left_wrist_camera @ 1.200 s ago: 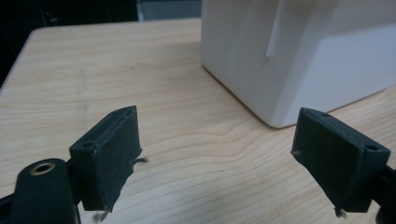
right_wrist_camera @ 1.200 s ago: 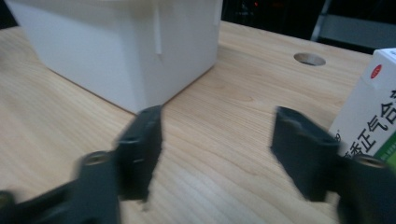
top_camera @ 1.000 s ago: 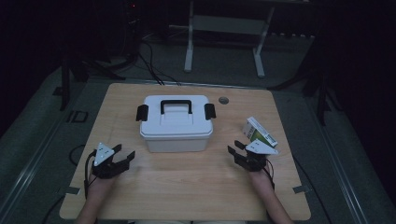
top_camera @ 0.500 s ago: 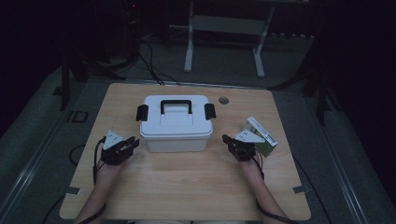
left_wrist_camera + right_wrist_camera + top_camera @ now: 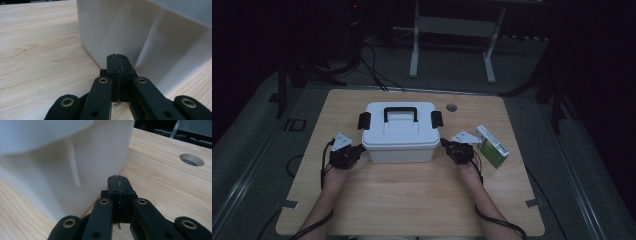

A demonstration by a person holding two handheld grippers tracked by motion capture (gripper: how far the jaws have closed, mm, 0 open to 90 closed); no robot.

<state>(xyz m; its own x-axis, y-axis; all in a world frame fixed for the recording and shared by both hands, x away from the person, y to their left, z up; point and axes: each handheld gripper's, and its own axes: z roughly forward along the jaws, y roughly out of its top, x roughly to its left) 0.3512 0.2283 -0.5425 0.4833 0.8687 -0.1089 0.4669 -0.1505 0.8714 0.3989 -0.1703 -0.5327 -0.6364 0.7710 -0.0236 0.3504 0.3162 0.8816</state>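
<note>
Storage box (image 5: pixel 398 135): white plastic body and lid, fitted with a black carry handle (image 5: pixel 400 112) and two black side latches (image 5: pixel 364 120). Table (image 5: pixel 412 195): pale wood, marked with a light brown grain pattern; a round grey-rimmed hole (image 5: pixel 191 159) is seen in it. Left gripper (image 5: pixel 117 58) and right gripper (image 5: pixel 118 178): matt black jaws, studded with brass-coloured rivets. Small carton (image 5: pixel 492 146): green and white. Floor: dark grey.

High view overhead, facing forward-down; gripper views close, low (both share white box (image 5: pixel 400 133)).
</note>
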